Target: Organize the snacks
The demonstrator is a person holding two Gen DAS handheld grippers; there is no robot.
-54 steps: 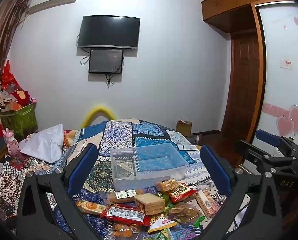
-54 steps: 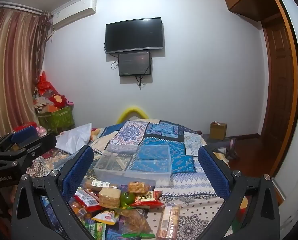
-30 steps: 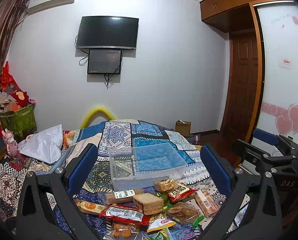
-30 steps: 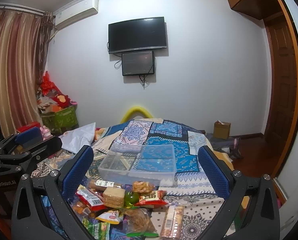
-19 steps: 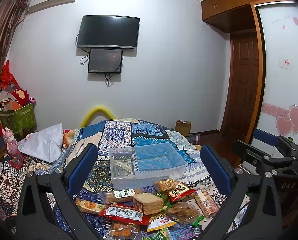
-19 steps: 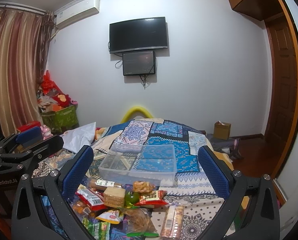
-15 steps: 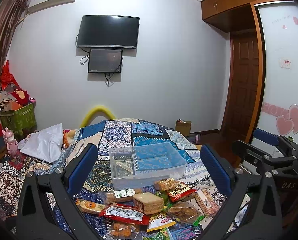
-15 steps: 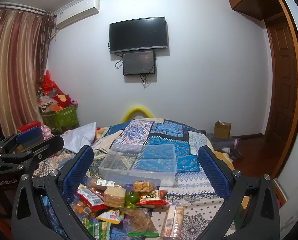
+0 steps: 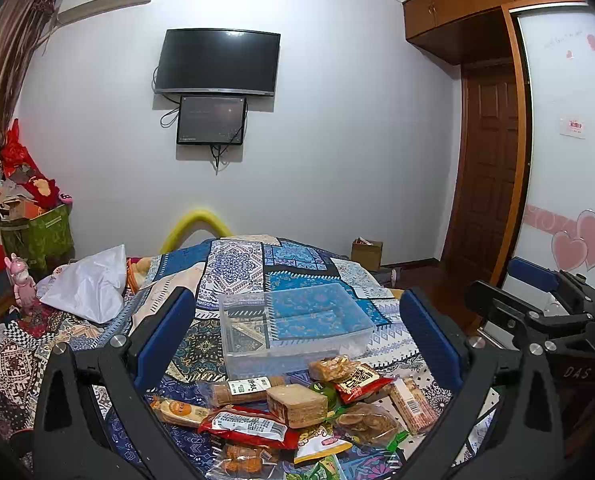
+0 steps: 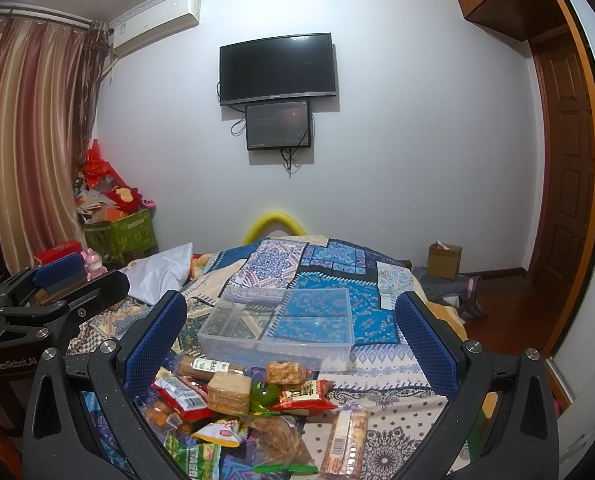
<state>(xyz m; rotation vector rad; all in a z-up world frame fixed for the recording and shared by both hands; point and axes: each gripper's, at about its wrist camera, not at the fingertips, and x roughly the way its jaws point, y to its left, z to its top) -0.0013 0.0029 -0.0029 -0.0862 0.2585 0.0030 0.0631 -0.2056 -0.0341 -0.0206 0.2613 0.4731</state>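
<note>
Now | left tool (image 9: 295, 334) wide open, empty, level | right tool (image 10: 291, 332) likewise | both above snack pile (image 10: 249, 408)

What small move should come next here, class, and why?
Probably lower the right gripper onto the wafer block at the top of the snack pile. Both grippers are open and hold nothing, the left gripper too, and the clear box just behind the pile is empty.
</note>
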